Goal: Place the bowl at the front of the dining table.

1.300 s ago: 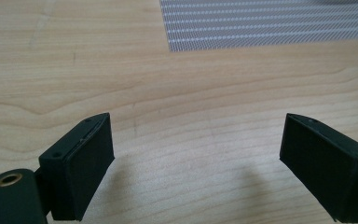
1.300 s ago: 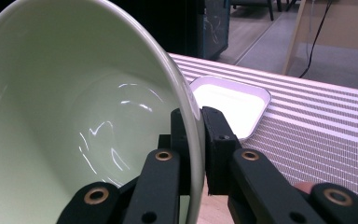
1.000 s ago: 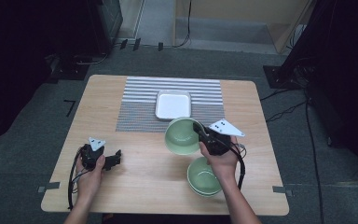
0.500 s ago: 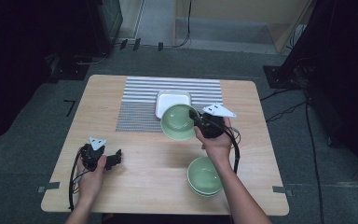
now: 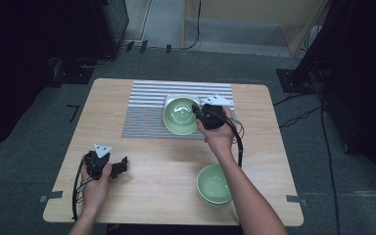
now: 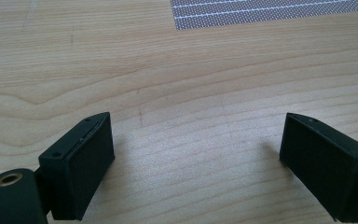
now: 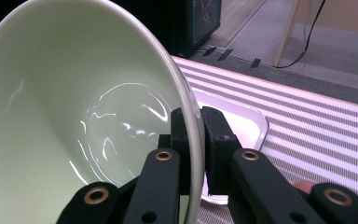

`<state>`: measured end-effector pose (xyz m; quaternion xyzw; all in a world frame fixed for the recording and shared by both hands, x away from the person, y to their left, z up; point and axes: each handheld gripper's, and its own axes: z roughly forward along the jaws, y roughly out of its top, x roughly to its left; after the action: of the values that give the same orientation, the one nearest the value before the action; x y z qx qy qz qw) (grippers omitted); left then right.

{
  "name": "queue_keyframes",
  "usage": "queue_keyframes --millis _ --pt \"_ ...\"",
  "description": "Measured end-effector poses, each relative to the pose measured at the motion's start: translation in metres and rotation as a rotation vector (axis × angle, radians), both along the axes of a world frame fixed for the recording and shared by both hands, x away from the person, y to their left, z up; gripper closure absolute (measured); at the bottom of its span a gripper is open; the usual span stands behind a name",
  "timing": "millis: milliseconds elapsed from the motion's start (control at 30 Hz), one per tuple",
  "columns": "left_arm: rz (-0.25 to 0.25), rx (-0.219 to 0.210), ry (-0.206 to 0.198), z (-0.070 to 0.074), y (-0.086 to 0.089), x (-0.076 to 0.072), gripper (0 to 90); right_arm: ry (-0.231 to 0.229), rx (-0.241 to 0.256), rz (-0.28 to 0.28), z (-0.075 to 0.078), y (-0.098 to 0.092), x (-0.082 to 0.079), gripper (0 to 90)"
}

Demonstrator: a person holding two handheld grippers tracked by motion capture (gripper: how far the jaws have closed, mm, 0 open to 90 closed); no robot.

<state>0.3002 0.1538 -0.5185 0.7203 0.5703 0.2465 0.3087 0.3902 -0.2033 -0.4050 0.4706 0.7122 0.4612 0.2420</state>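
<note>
Left gripper point(image 5: 122, 164) first: it sits low on the light wooden table point(image 5: 176, 166) near the front-left corner, held in the person's left hand point(image 5: 95, 183). Its jaws are spread wide with nothing between them; in the left gripper view you just see bare wood grain in the gap point(image 6: 196, 154) and a corner of the grey-and-white striped mat point(image 6: 270, 9) up top.

Moving toward the middle, that striped mat point(image 5: 144, 112) covers the far centre of the table, and a white square-ish tray point(image 5: 172, 99) lies on it.

Right gripper point(image 5: 196, 111) is clamped onto the rim of a pale green glazed bowl point(image 5: 178, 116), one jaw inside and one outside the wall. The bowl is tipped so its opening faces up toward the high camera, and it's over the tray. In the right gripper view the rim point(image 7: 186, 116) runs straight down between the jaws, with the tray point(image 7: 242, 122) behind.

Further right and nearer the person, another pale green bowl point(image 5: 214, 183) rests upright on the wood beside the right forearm point(image 5: 247, 196); it looks like it's stacked in a second one.
</note>
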Motion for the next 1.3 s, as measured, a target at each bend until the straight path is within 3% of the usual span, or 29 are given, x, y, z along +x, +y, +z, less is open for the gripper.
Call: queue_keyframes --millis 333,733,867,1000,1300 --pt "-0.001 0.002 0.000 0.000 0.000 0.000 9.6 0.067 0.009 -0.056 0.002 0.006 0.033 85.0" --pt "-0.002 0.001 0.000 0.000 0.000 0.000 9.6 0.193 0.001 -0.144 -0.017 0.007 0.066 84.9" --pt "-0.002 0.000 0.000 0.000 0.000 0.000 9.7 0.277 0.028 -0.174 -0.028 0.008 0.081 85.0" --pt "-0.003 0.001 0.000 0.000 -0.001 0.001 9.6 0.336 0.007 -0.190 -0.033 0.013 0.092 84.9" --pt "-0.003 0.000 0.000 0.000 -0.001 0.001 9.7 0.415 0.016 -0.231 -0.052 0.017 0.106 84.8"
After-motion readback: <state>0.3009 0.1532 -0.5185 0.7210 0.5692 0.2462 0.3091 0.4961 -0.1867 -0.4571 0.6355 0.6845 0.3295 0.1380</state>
